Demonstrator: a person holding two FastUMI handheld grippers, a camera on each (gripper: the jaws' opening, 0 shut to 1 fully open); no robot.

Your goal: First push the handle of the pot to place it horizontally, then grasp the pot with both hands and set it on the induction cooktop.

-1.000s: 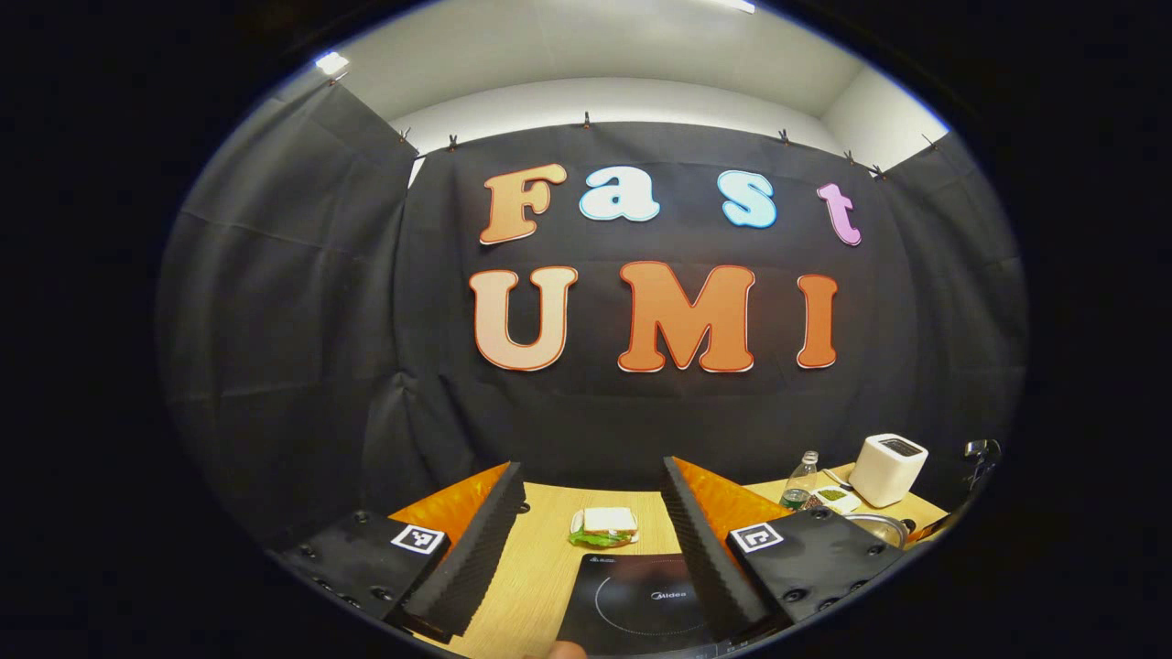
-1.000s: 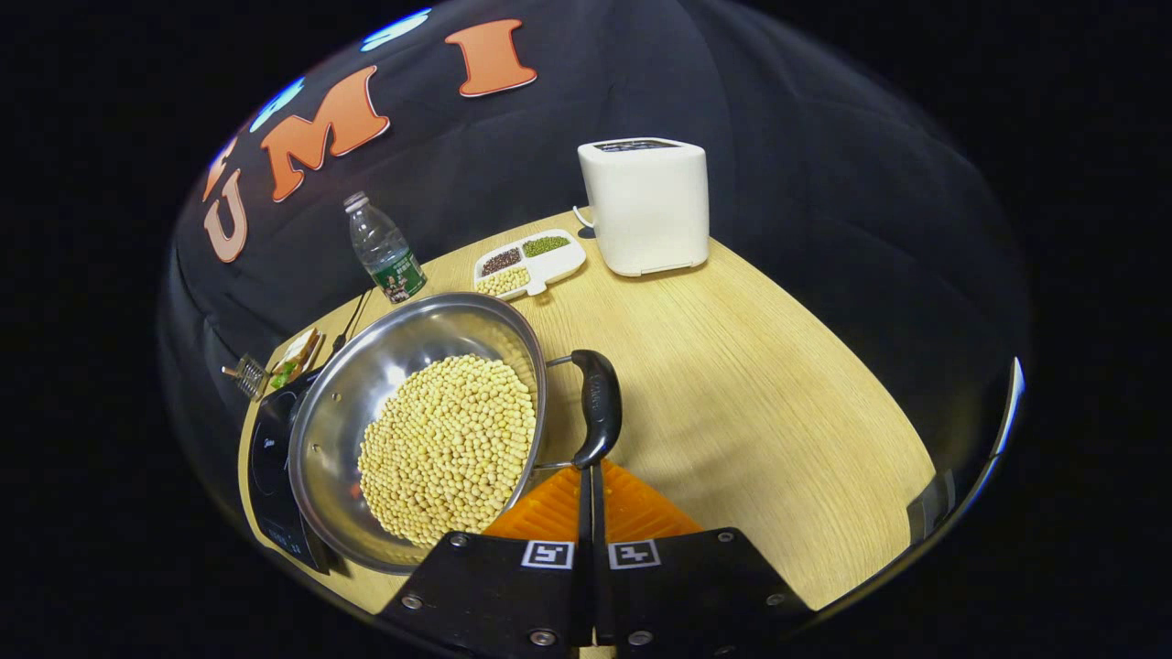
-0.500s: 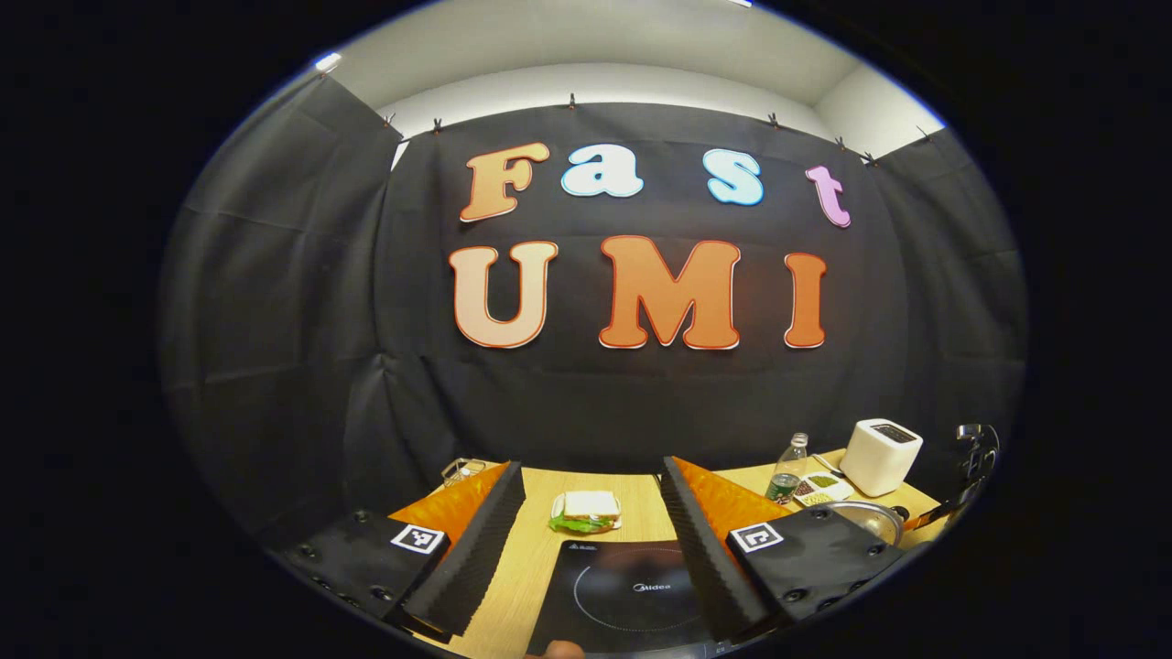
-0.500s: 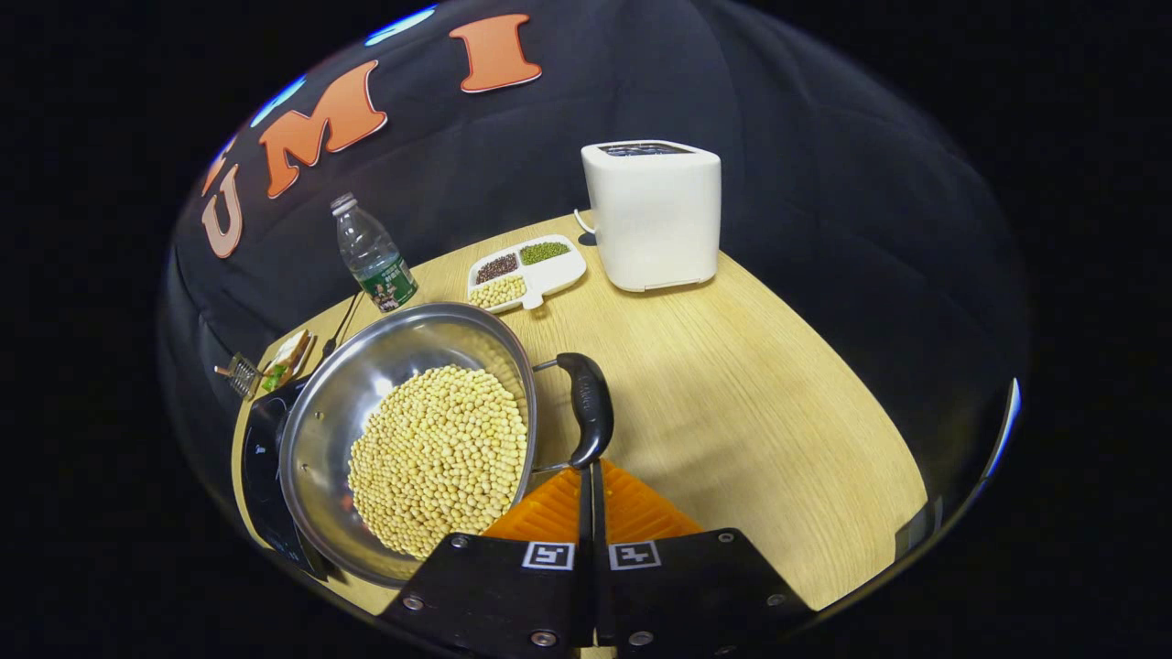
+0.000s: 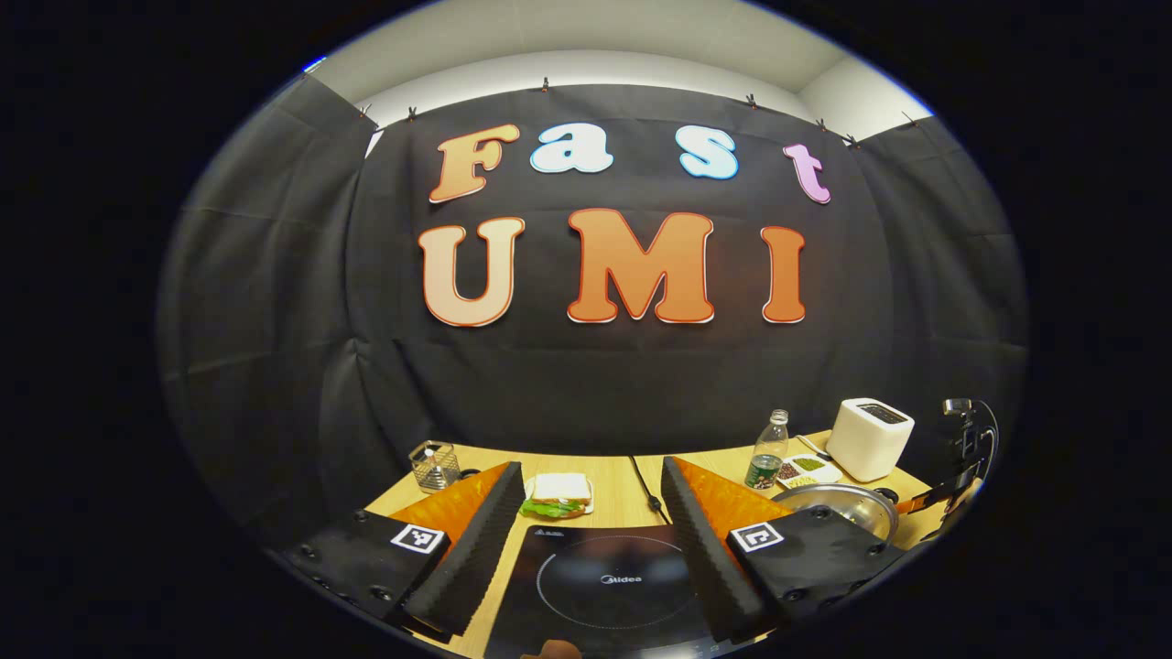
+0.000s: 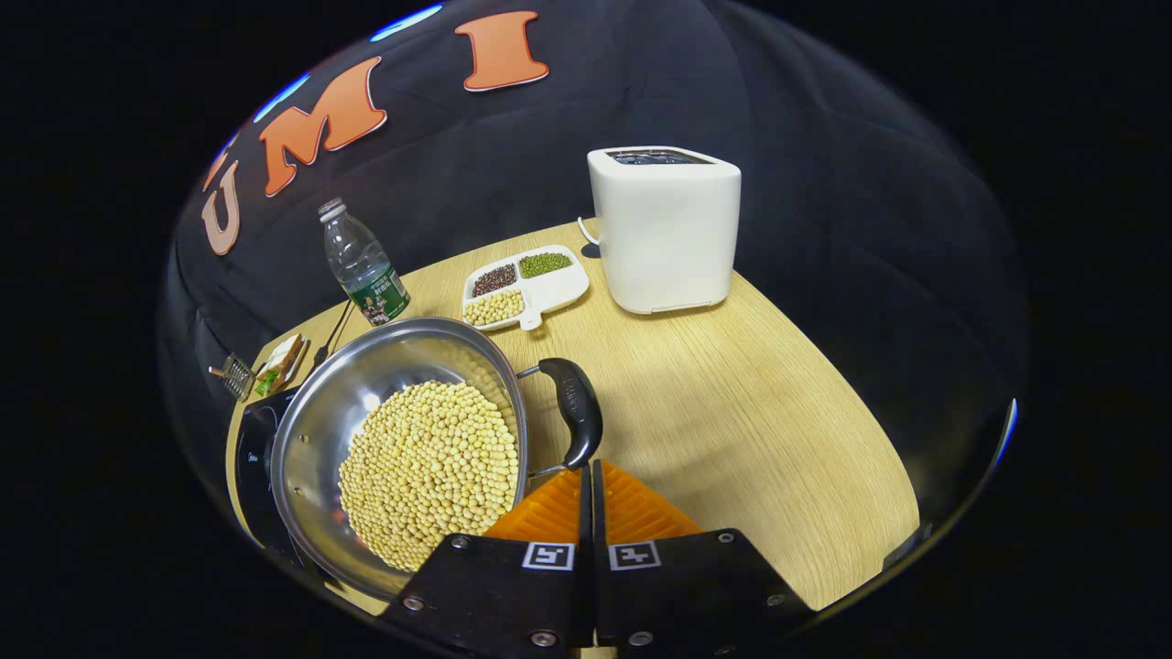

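Note:
The steel pot (image 6: 311, 430), filled with soybeans (image 6: 426, 476), sits on the wooden table with its left edge over the black induction cooktop (image 6: 245, 458). Its black handle (image 6: 575, 416) sticks out on the right side, curving toward me. My right gripper (image 6: 589, 469) is shut, with its tips against the handle's near end and nothing between the fingers. In the left gripper view, my left gripper (image 5: 592, 476) hangs open above the cooktop (image 5: 604, 586), and the pot (image 5: 838, 505) lies off to its right.
A white toaster (image 6: 667, 229), a divided tray of beans (image 6: 524, 288) and a water bottle (image 6: 359, 265) stand behind the pot. A sandwich (image 5: 558, 492), a wire-mesh glass (image 5: 433, 465) and a cable (image 5: 644, 485) lie beyond the cooktop. Bare table spreads right of the handle.
The pot and its handle have slid left, farther over the cooktop, with my shut right gripper following. The left gripper view has tipped down, bringing more of the table and cooktop into view.

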